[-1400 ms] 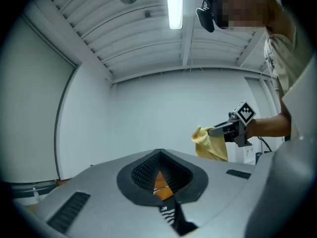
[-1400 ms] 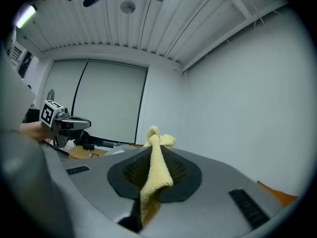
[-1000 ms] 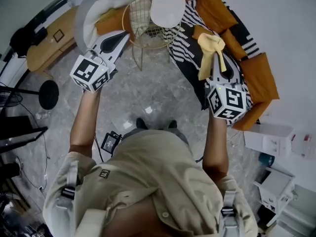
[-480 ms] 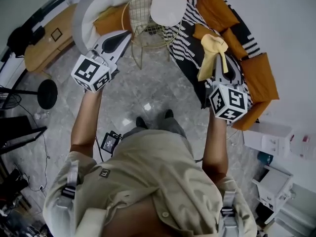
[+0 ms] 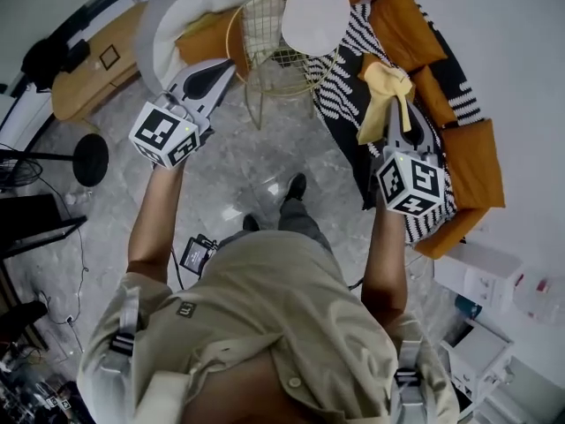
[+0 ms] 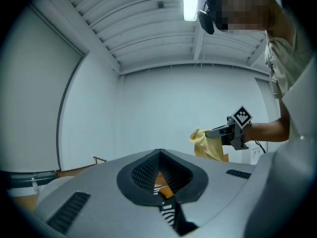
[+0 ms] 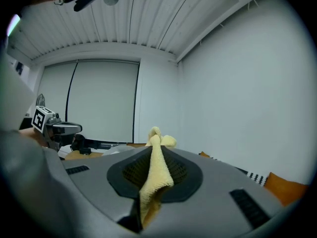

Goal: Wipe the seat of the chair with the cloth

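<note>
A person seen from above holds a hand-held gripper in each hand, arms stretched forward over a grey marble floor (image 5: 238, 170).

The right hand-held gripper (image 5: 396, 102) is clamped on a pale yellow cloth (image 5: 380, 95). In the right gripper view the cloth (image 7: 156, 170) is pinched between the two closed jaws. A small bunch of it pokes out past the tips, and the rest trails back down between the dark pads. In the head view a loose fold hangs to the left of this hand-held gripper.

The left hand-held gripper (image 5: 228, 63) has its jaws brought together with nothing held between them. The left gripper view shows the dark pads meeting at the tip.

The chair (image 5: 265, 47) has a gold wire frame. It stands beyond both hand-held grippers, just ahead and to the right of the left one's tips. Its round white seat (image 5: 315, 16) lies ahead and to the left of the right hand-held gripper. The cloth is apart from the seat.

Under and beyond the right hand-held gripper is an orange sofa (image 5: 472, 162) with a black and white striped throw (image 5: 340, 104) on it.
</note>
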Action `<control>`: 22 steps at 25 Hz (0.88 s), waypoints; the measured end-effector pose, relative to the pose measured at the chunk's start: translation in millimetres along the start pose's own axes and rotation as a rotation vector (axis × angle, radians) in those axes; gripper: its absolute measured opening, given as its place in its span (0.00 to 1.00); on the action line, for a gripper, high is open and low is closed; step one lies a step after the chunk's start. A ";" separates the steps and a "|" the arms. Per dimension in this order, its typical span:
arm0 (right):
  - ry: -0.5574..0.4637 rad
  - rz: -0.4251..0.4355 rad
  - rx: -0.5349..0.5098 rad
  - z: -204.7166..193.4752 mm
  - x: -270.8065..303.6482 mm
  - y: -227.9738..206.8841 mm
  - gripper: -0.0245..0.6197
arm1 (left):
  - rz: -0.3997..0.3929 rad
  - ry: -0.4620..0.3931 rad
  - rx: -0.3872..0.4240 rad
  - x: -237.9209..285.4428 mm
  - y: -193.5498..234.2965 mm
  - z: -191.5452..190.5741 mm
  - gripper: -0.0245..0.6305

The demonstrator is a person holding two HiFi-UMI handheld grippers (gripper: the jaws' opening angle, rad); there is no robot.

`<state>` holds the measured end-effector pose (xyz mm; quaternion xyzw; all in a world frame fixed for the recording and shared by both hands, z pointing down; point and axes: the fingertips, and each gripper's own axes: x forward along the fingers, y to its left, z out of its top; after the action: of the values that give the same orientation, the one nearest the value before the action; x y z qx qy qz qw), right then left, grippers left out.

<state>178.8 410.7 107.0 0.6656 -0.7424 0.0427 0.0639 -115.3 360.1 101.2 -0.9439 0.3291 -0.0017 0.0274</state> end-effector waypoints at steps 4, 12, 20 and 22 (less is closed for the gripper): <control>0.002 0.033 0.007 -2.8 41.3 -6.6 0.11 | 0.032 0.018 0.005 17.5 22.9 -5.4 0.06; 0.032 0.141 -0.067 16.2 143.5 -59.1 0.11 | 0.164 -0.005 -0.053 94.3 50.7 -10.4 0.06; 0.030 0.168 -0.041 23.4 202.6 -95.6 0.11 | 0.172 0.025 -0.057 153.8 73.6 -11.8 0.06; 0.027 0.172 -0.010 14.7 205.6 -99.2 0.11 | 0.169 0.047 -0.039 157.7 71.0 -13.2 0.06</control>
<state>255.1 195.6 121.6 0.5985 -0.7960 0.0531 0.0732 -36.2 205.9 108.3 -0.9129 0.4079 -0.0153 0.0013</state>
